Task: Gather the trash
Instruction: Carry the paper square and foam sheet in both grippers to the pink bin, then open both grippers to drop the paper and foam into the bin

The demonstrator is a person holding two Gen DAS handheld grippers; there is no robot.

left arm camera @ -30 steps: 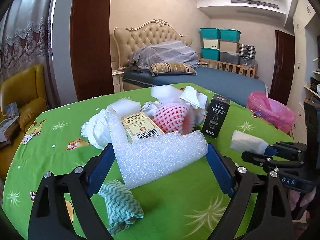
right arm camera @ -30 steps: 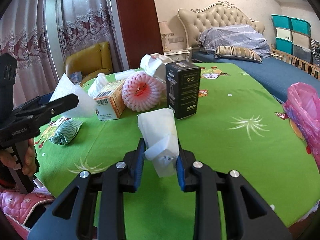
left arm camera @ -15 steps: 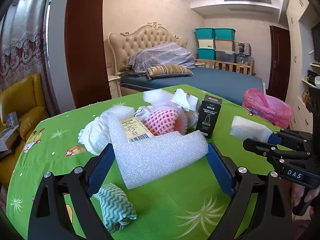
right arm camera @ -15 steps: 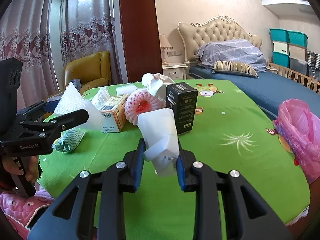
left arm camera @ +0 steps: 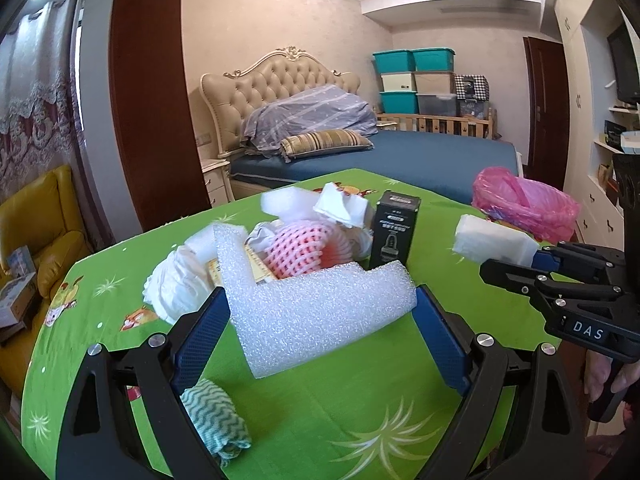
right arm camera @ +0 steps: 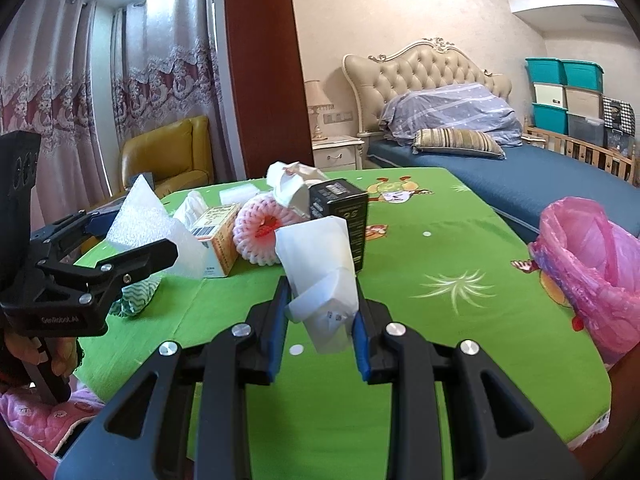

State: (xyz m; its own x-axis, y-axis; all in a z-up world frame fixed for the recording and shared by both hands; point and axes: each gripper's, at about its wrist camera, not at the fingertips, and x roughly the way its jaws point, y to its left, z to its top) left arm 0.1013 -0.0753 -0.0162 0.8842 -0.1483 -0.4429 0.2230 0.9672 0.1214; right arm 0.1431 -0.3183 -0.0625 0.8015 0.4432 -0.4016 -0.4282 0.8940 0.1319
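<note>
Holding a light, springy white foam wrap [left arm camera: 320,312] widely by its ends, the left gripper [left arm camera: 320,340] hovers over the green table [left arm camera: 360,420], while the right gripper [right arm camera: 320,320] pinches soft crumpled paper [right arm camera: 324,272] narrowly, the pink trash bag [right arm camera: 592,264] waiting far right.

The left gripper [left arm camera: 320,320] has lifted and rolled a little, carrying the white foam piece [left arm camera: 316,312] higher above the worktop [left arm camera: 360,408]. In the right wrist view the table scene sits lower, as that gripper [right arm camera: 320,312] has tipped upward.
</note>
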